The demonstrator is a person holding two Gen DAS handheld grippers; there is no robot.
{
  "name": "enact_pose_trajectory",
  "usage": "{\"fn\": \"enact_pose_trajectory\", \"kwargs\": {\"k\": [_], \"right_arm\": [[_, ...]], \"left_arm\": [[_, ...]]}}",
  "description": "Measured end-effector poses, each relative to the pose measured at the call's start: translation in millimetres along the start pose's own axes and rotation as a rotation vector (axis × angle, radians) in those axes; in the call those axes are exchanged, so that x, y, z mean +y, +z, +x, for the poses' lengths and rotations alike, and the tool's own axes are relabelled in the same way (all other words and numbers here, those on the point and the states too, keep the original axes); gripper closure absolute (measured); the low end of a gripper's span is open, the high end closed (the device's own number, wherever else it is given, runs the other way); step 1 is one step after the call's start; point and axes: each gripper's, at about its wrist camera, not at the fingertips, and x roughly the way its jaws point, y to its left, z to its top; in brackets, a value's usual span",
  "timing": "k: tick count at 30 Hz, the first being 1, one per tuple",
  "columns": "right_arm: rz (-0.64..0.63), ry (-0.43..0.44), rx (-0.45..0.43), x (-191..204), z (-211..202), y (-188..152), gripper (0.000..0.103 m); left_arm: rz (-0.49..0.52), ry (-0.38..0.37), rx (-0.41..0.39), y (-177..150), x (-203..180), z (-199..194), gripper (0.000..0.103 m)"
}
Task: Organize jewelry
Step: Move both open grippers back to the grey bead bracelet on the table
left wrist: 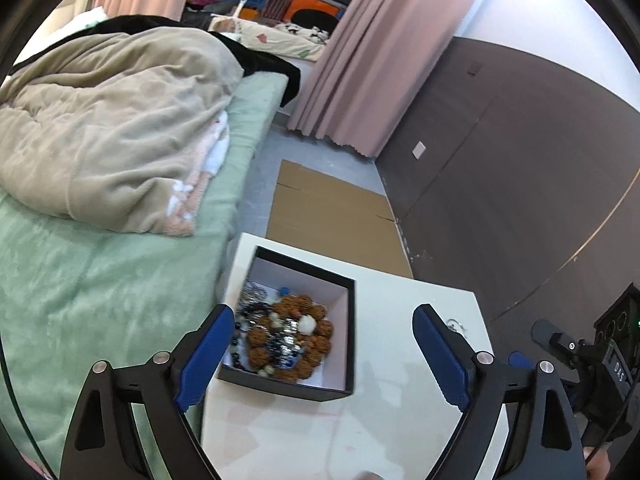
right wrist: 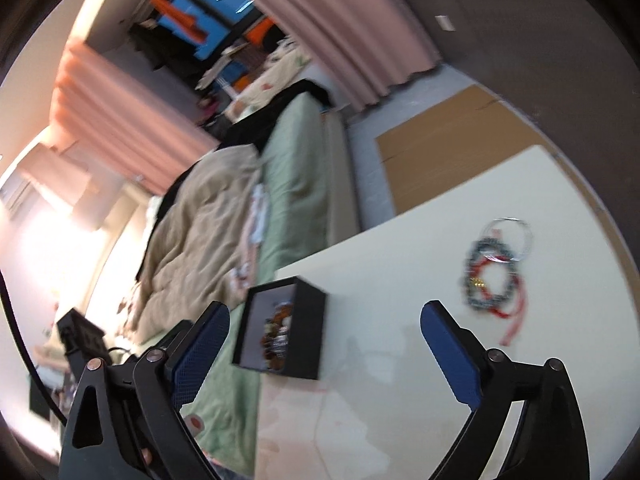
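Note:
A black box (left wrist: pixel 347 322) with a pale inside stands on the white table (left wrist: pixel 400 420). It holds a brown bead bracelet (left wrist: pixel 294 334) and dark and silver jewelry (left wrist: pixel 250 300). My left gripper (left wrist: pixel 324 322) is open and empty, its fingers astride the box from above. In the right wrist view the box (right wrist: pixel 308 332) sits at the table's left edge. A grey bead bracelet with red cord (right wrist: pixel 490 278) and a thin silver ring (right wrist: pixel 510 236) lie on the table (right wrist: pixel 400 280) to the right. My right gripper (right wrist: pixel 325 320) is open and empty above the table.
A bed with a green sheet (left wrist: pixel 80 280) and a beige blanket (left wrist: pixel 112 120) lies left of the table. Flat cardboard (left wrist: pixel 328 208) lies on the floor beyond it. A pink curtain (left wrist: pixel 360 60) and a dark wall (left wrist: pixel 520 160) stand behind.

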Motion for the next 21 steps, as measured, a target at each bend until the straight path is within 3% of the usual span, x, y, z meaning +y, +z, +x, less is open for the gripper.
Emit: {"fn": "enact_pose_trajectory", "kwargs": {"k": [6,9,21], "right_arm": [[0.034,-0.086,-0.019,-20.4,-18.9,5.1,0.006],[0.054,-0.111,-0.02,-32.2,-27.8,6.9,0.0],[0.1,-0.178,-0.063,-71.7,-62.2,21.0,0.0]], "left_arm": [[0.056,0.008,0.023,-6.4,-25.0,11.9,0.012],[0.065,0.003,0.033,-9.1,-36.7,16.6,0.012],[0.18,-0.018,0.076,-15.7,-107.8,44.0,0.007]]}}
